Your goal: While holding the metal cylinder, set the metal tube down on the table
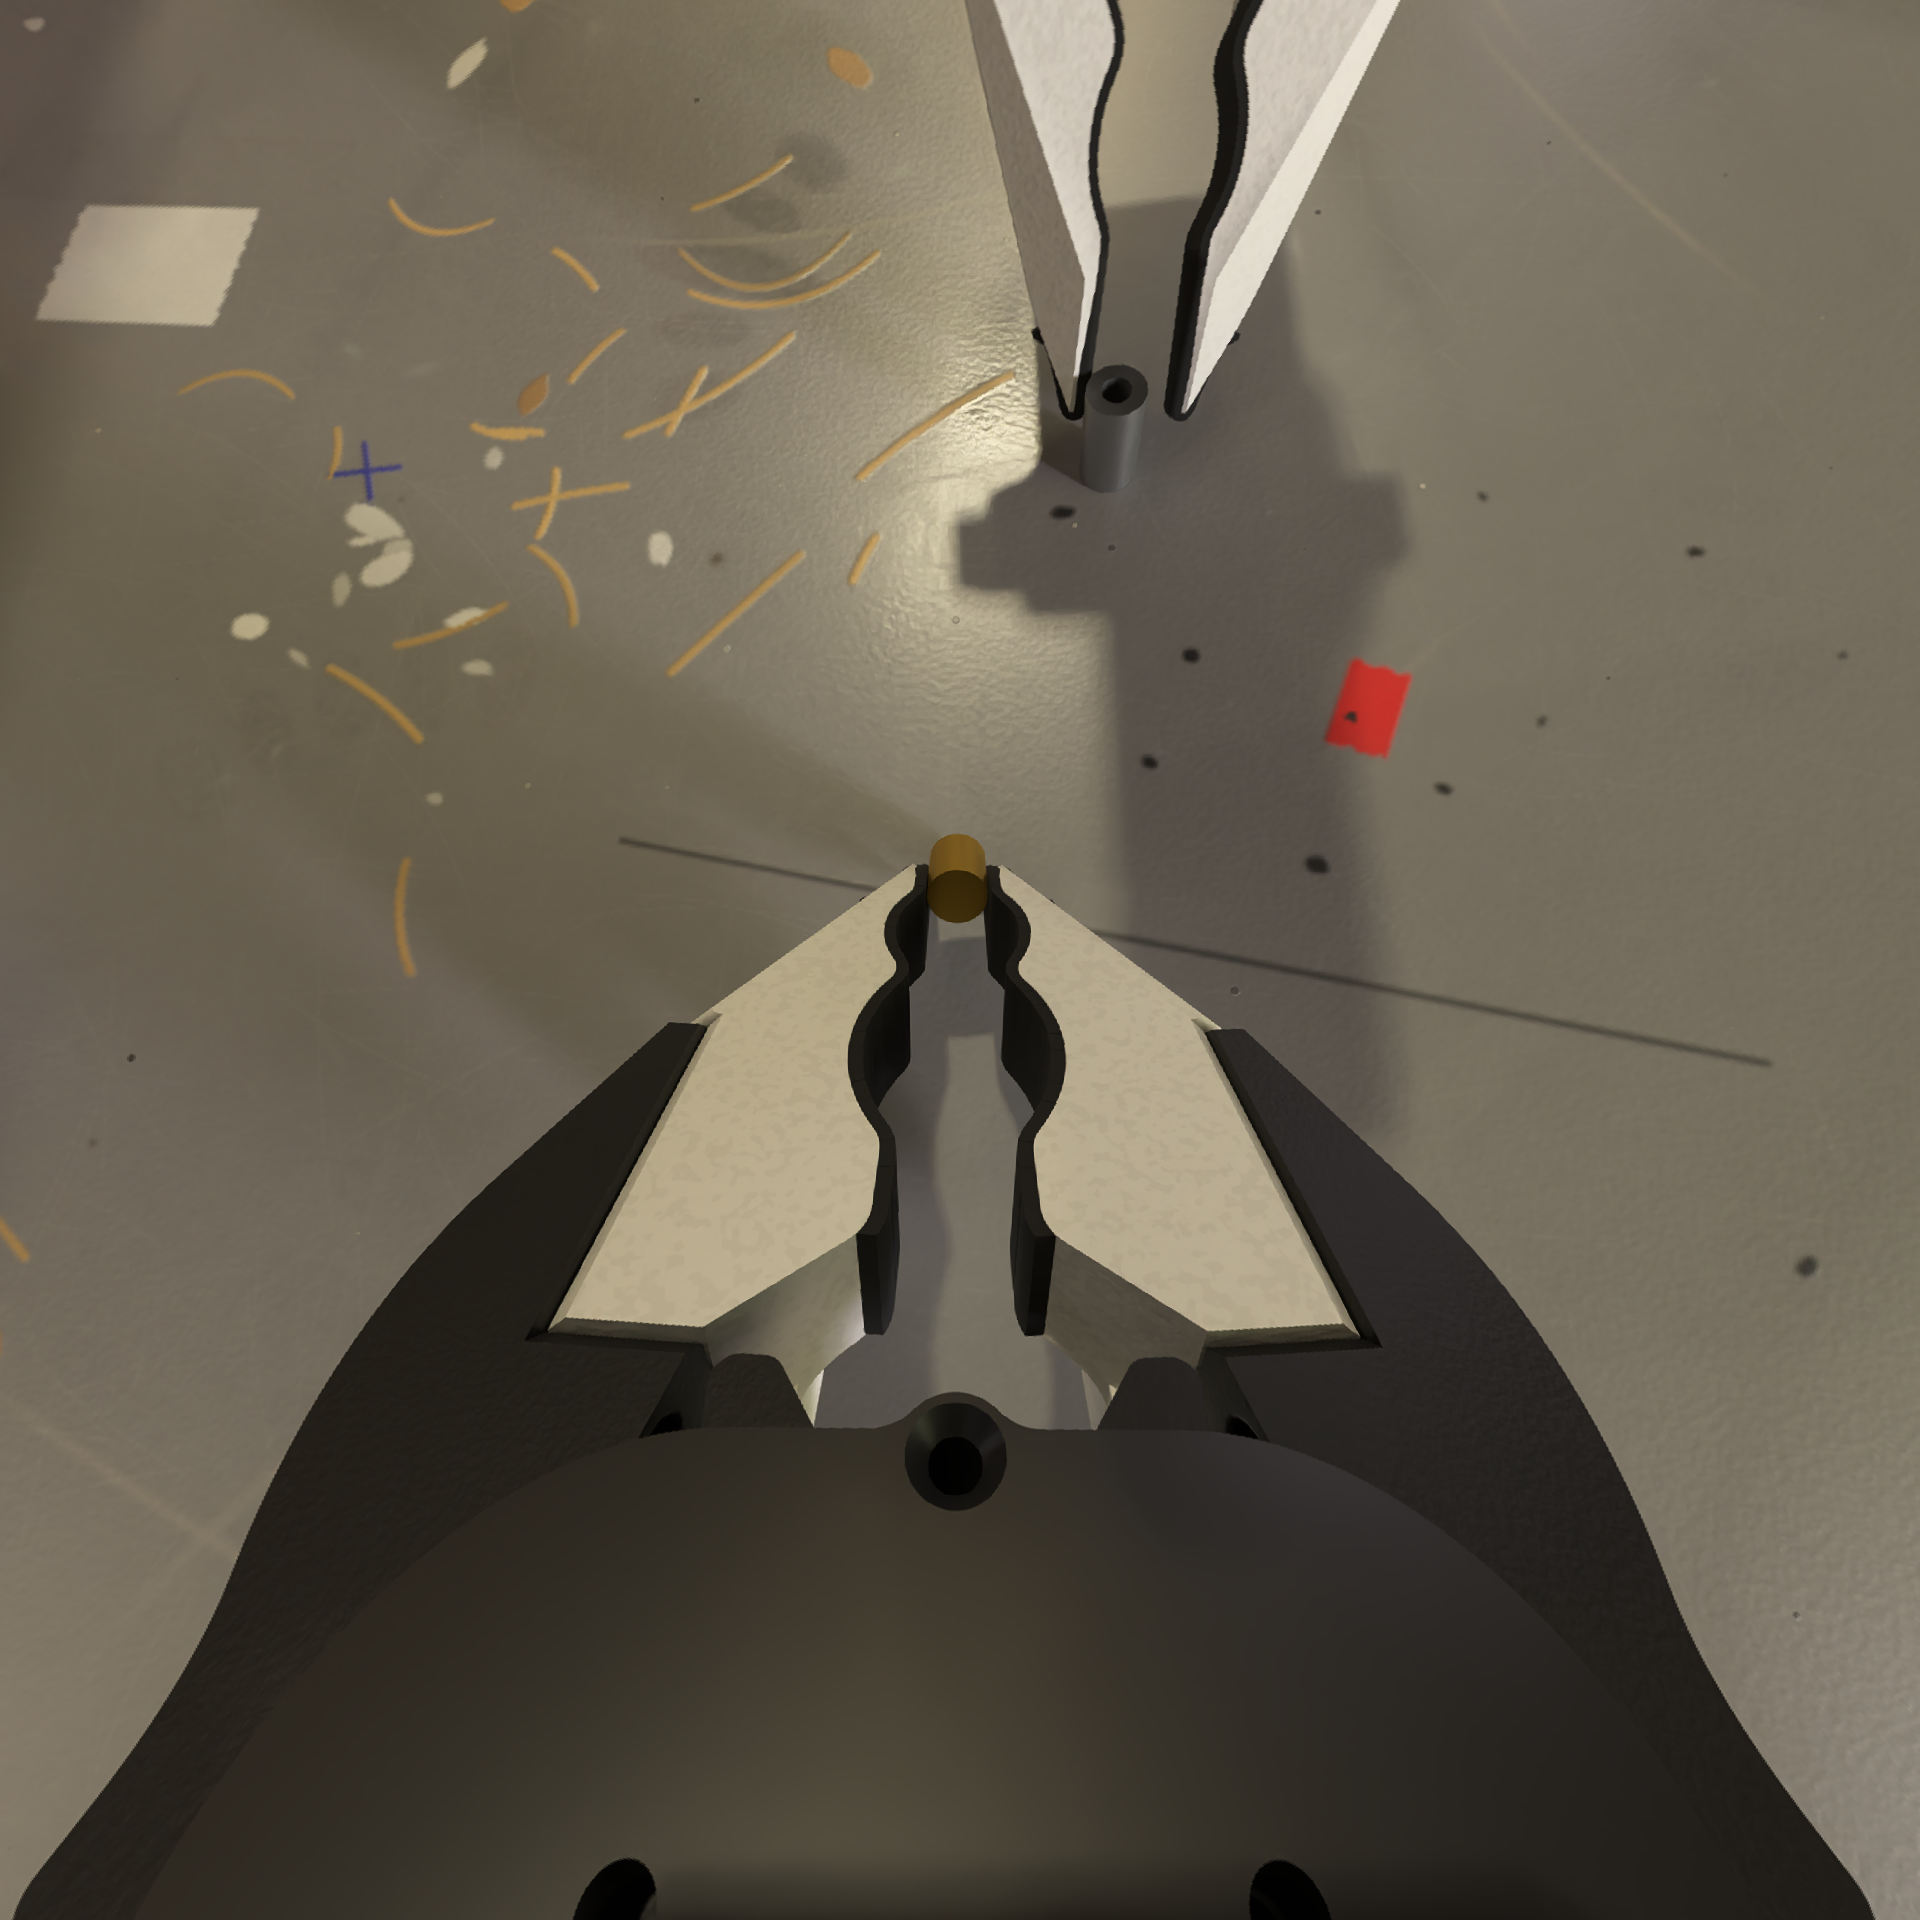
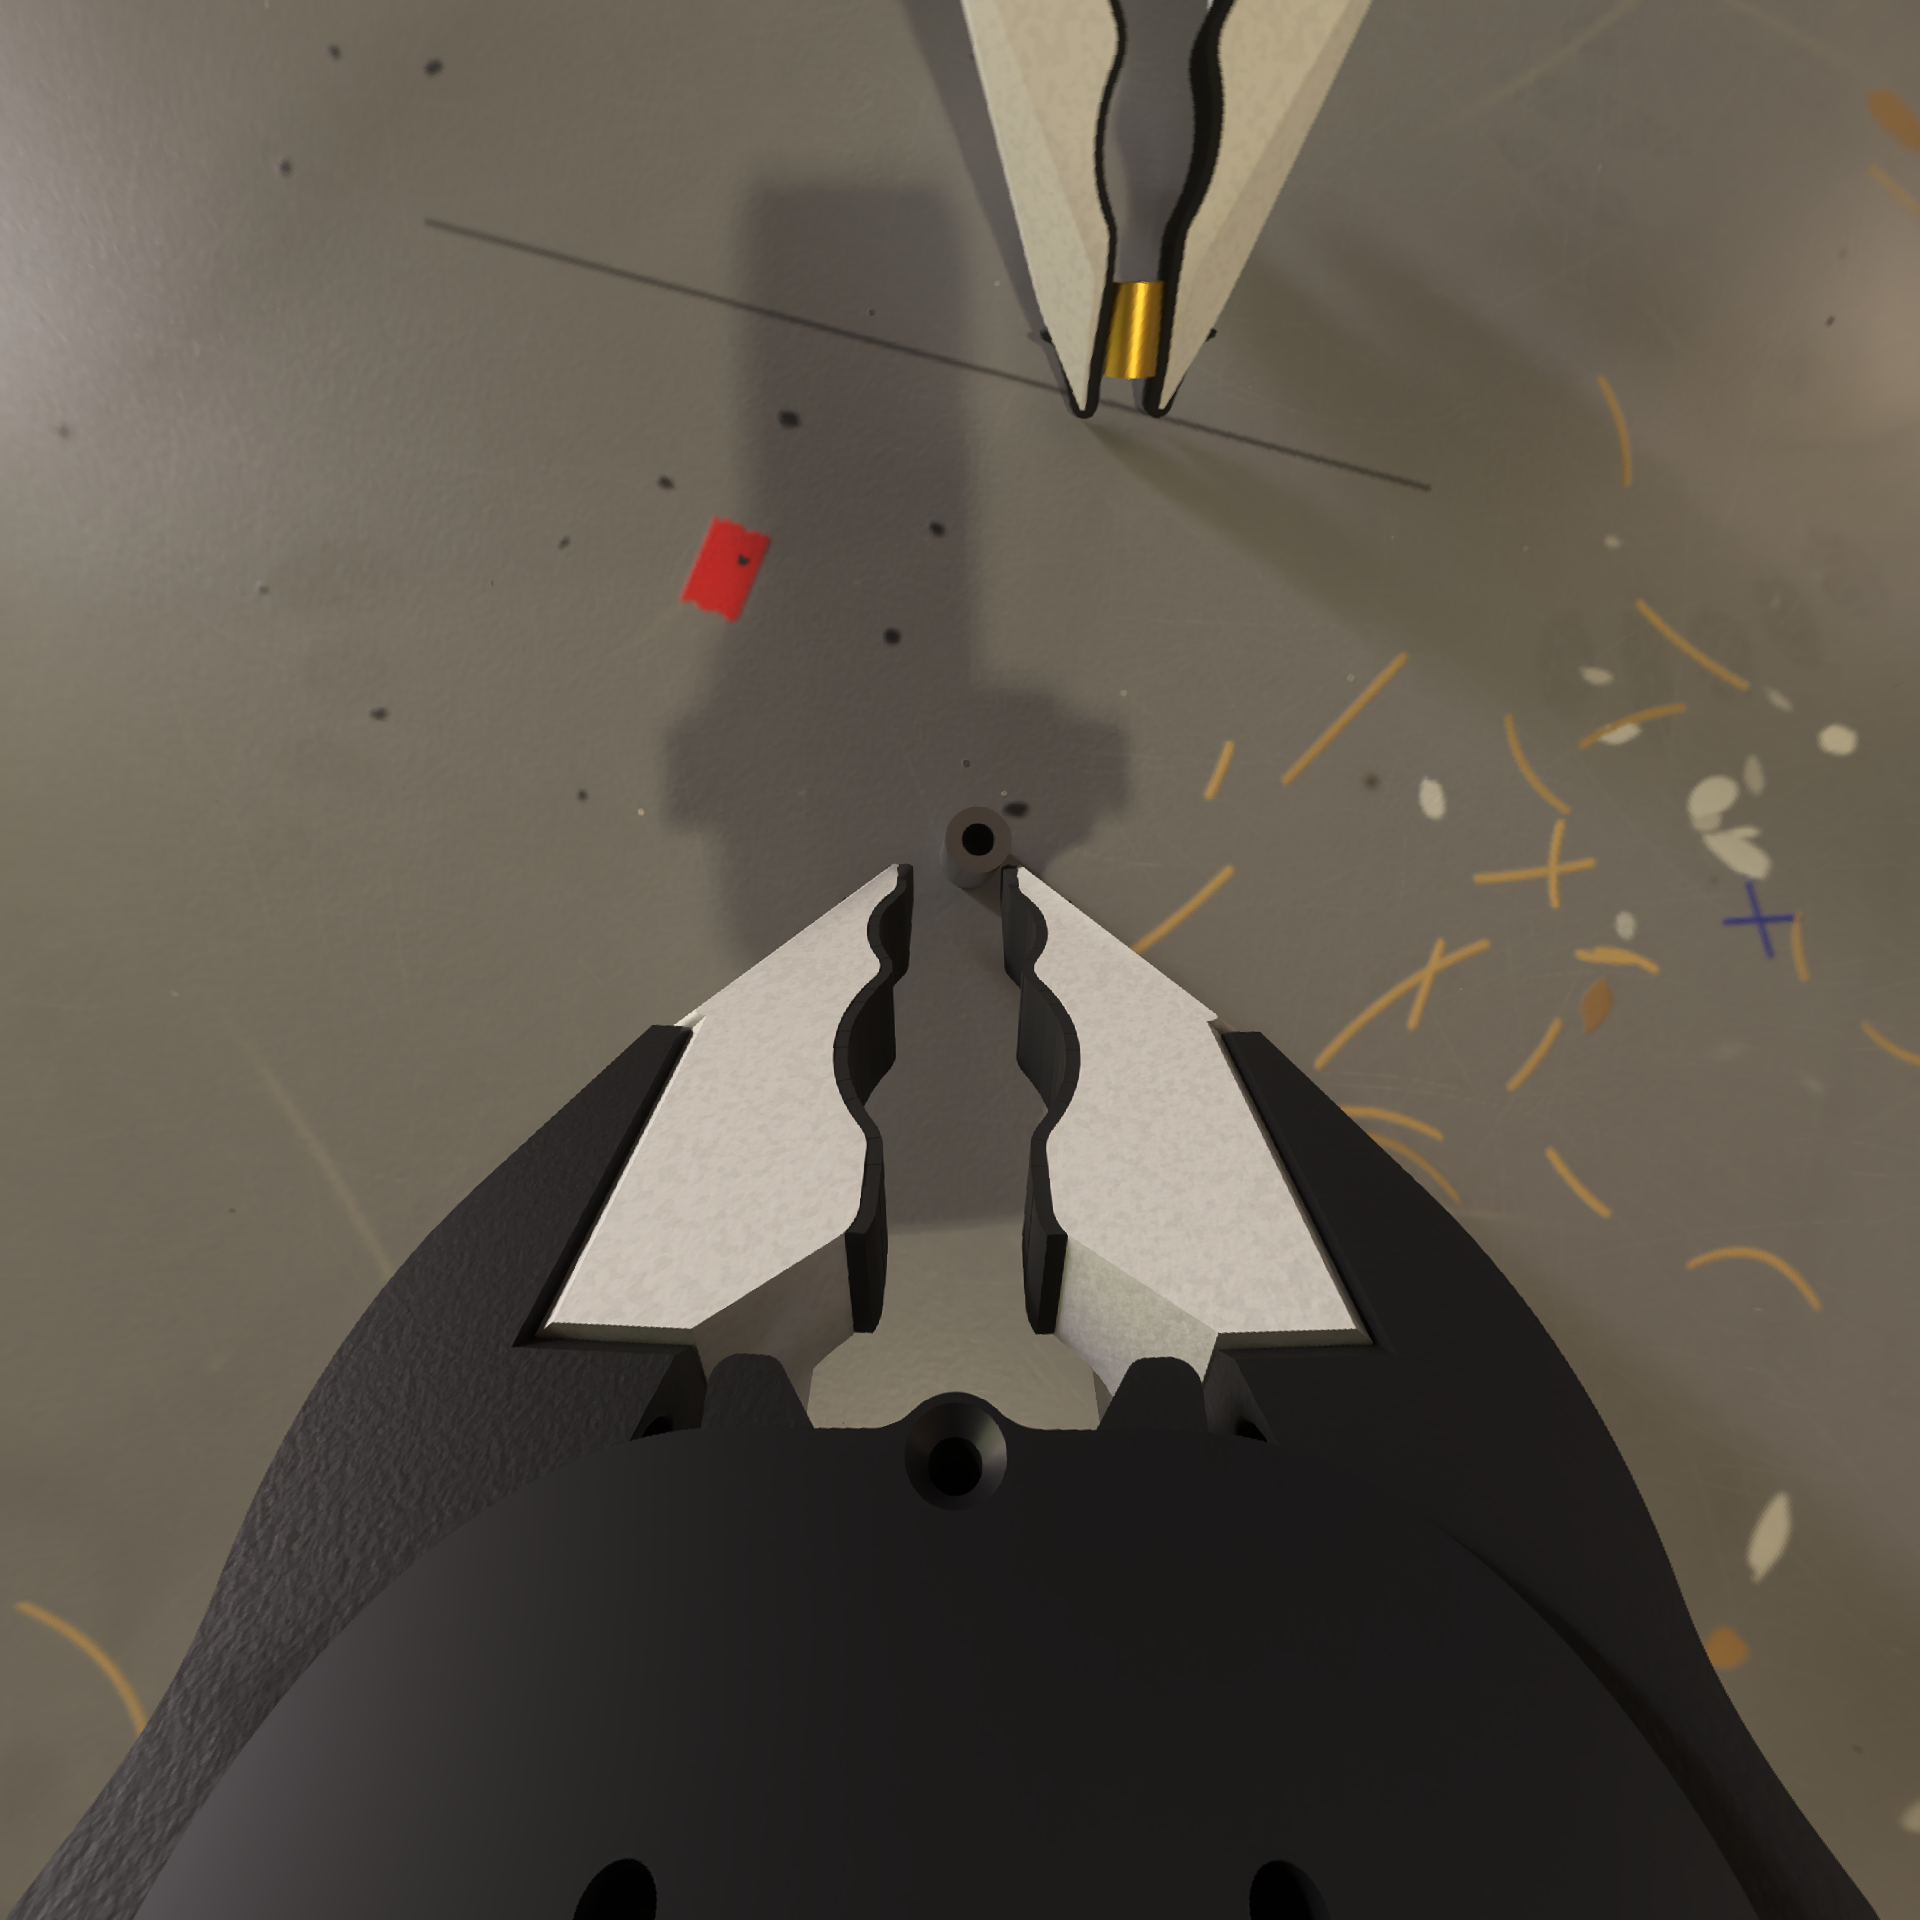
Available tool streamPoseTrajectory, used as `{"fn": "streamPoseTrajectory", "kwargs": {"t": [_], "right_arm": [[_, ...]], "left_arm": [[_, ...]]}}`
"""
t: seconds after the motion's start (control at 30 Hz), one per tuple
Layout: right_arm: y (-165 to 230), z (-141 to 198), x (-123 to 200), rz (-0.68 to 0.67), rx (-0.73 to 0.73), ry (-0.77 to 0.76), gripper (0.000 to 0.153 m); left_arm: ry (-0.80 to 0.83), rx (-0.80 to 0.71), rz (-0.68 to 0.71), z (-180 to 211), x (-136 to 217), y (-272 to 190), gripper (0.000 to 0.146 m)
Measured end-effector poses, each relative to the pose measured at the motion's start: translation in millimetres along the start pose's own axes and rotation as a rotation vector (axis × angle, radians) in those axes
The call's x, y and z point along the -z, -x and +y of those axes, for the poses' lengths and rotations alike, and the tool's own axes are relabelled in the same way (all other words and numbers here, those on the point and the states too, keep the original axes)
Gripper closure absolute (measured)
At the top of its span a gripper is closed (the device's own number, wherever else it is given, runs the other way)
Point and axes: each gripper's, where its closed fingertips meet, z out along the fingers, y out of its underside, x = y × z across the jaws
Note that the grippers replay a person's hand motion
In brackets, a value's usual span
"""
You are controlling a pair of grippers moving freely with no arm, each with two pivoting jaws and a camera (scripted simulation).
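My left gripper (image 1: 956,875) is shut on a short brass-coloured metal cylinder (image 1: 956,885), pinched at the fingertips above the table. It also shows at the top of the right wrist view (image 2: 1127,403), with the cylinder (image 2: 1132,330) between its fingers. A small grey metal tube (image 2: 975,844) stands upright on the grey table, hole upward. My right gripper (image 2: 957,878) is open around it: the tube sits at the fingertips, close to the right finger, with a gap on the left. The left wrist view shows the tube (image 1: 1114,442) between the right gripper's (image 1: 1120,410) parted tips.
The grey table (image 1: 1558,1143) carries a red patch (image 1: 1369,709), a pale square (image 1: 151,265), a thin dark line (image 1: 1455,1013), and scattered orange curls and white flecks (image 1: 582,488). In the right wrist view the red patch (image 2: 725,571) lies left and the curls (image 2: 1538,873) right.
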Motion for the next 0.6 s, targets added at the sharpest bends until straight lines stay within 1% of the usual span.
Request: {"fn": "streamPoseTrajectory", "kwargs": {"t": [0.07,0.17,0.2,0.33,0.4,0.5,0.6], "right_arm": [[-1,-1,0,-0.039,-0.06,0.0,0.136],[-3,-3,1,-0.147,-0.25,-0.019,0.137],[-3,-4,2,-0.198,-0.331,-0.029,0.137],[-6,-6,5,-0.413,-0.735,-0.082,0.137],[-7,-4,6,-0.498,-0.877,-0.099,0.137],[-10,-1,8,-0.527,-0.963,-0.121,0.136],[-14,2,9,-0.507,-0.982,-0.128,0.135]], "left_arm": [[0.0,0.003,0.003,0,0,0,0.136],[0.0,0.002,0.003,0,0,0,0.136],[0.0,0.003,0.003,0,0,0,0.136],[0.0,0.006,0.006,0,0,0,0.136],[0.0,0.008,0.006,1,0,0,0.136],[0.0,0.01,0.007,1,0,0,0.136],[0.001,0.017,0.011,1,0,0,0.136]]}}
